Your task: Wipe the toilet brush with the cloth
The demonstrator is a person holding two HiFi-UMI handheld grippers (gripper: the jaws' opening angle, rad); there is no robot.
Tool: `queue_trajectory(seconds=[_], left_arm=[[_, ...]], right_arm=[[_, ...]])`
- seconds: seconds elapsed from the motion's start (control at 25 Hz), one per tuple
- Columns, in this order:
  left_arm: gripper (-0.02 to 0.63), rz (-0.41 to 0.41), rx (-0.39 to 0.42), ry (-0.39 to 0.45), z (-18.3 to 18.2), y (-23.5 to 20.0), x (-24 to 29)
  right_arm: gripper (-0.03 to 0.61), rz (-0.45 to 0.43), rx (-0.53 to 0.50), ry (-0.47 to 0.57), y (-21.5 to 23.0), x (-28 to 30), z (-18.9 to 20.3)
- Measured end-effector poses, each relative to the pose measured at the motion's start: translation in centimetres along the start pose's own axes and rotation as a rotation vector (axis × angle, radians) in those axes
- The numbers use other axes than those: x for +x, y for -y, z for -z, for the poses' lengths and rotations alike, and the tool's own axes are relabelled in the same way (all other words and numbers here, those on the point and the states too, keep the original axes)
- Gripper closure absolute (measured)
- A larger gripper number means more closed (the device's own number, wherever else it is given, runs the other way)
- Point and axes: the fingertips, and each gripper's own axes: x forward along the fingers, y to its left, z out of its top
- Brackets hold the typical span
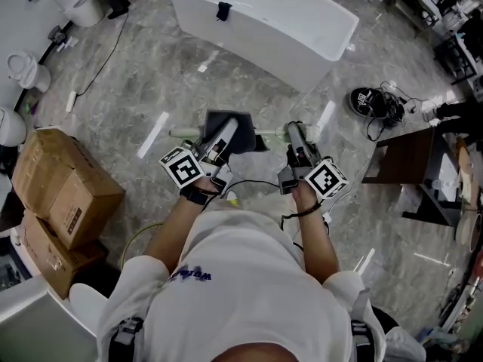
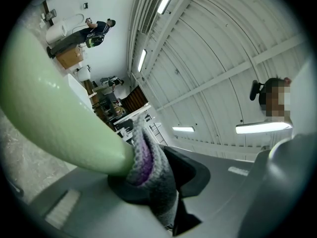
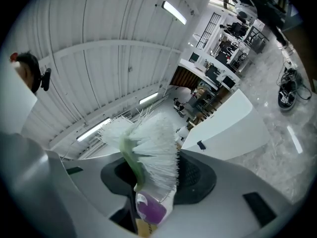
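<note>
A white bathtub (image 1: 264, 21) stands on the grey marbled floor (image 1: 151, 74), with a small black object (image 1: 223, 10) on its top. Two cardboard boxes (image 1: 64, 183) sit close together at the left, near white ceramic fixtures (image 1: 23, 70). At the right, a tangle of black cables (image 1: 377, 102) lies near a dark brown table (image 1: 411, 161). A thin cable (image 1: 113, 44) runs across the floor.

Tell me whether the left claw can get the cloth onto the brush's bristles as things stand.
Probably not cleanly. The right claw is shut on the toilet brush right at the bristles, its jaws flanking them. The left claw holds the cloth against the green handle, which lies open.
</note>
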Motion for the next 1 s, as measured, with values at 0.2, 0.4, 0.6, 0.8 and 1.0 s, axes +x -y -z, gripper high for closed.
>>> queue_trajectory(seconds=[0.2, 0.4, 0.6, 0.8, 1.0], left_arm=[[0.532, -0.008, 0.011, 0.008, -0.5, 0.0, 0.2], [0.534, -0.012, 0.021, 0.011, -1.2, -0.3, 0.0], [0.532, -0.019, 0.02, 0.014, -1.4, -0.6, -0.1], [0.532, -0.022, 0.02, 0.013, -1.3, -0.9, -0.3], [0.532, -0.023, 0.024, 0.019, -1.7, -1.1, -0.6]], right_arm=[[0.403, 0.009, 0.023, 0.016, 0.3, 0.4, -0.4], [0.405, 0.015, 0.053, 0.027, 0.8, 0.8, -0.4], [0.405, 0.009, 0.045, 0.023, 0.9, 1.1, -0.5], [0.405, 0.017, 0.064, 0.027, 1.6, 1.0, -0.1], [0.405, 0.018, 0.064, 0.03, 1.6, 1.2, 0.0]])
